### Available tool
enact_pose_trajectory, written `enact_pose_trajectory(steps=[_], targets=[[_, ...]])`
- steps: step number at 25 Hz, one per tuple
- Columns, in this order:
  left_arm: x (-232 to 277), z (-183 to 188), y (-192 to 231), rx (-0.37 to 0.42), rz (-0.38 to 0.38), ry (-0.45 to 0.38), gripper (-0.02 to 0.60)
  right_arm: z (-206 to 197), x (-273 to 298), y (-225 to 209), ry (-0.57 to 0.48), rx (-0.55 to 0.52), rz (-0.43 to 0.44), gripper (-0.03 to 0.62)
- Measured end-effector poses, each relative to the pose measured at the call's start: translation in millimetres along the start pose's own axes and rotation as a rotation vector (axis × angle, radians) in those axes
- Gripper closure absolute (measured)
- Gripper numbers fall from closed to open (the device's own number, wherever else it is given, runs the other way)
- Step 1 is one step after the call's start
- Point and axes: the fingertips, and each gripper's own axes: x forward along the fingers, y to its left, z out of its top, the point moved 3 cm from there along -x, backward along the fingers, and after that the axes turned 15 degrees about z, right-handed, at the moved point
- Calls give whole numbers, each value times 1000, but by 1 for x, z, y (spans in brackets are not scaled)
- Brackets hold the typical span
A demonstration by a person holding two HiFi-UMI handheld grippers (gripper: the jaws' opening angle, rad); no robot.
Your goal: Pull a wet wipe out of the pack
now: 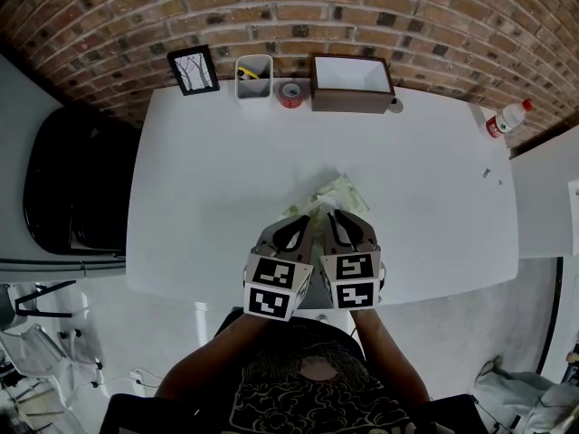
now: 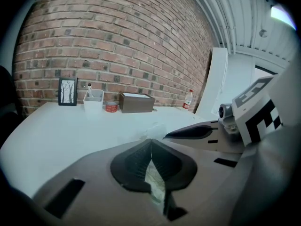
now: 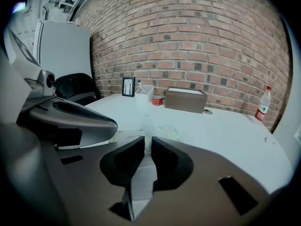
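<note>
wet wipe pack [image 1: 336,194] near-middle of table [image 1: 208,170], under both tools | left tool [image 2: 151,144] pinched shut on pack edge, guess that's anchoring it | right tool [image 3: 146,142] nipping what looks like a white wipe [image 3: 141,182], ready to pull

A picture frame [image 1: 194,70], white cup [image 1: 254,78], tape roll [image 1: 290,95] and brown box [image 1: 352,84] line the table [image 1: 208,170].

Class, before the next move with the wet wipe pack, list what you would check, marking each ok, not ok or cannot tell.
1. Left gripper shut on the pack: ok.
2. Right gripper shut on a white sheet, seemingly the wipe: ok.
3. Wipe fully clear of the pack: cannot tell.
4. Table bare beyond the pack: ok.
</note>
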Motion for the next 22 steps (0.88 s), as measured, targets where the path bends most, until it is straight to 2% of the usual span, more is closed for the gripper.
enact_pose_trajectory(steps=[7,22], targets=[[-1,1,1,-7,7,-1,569,0,-1,-2,-4,1,-1,572],[-9,5,-3,-9,25,-22,569,12,-9,6,-47,-24,47,576]])
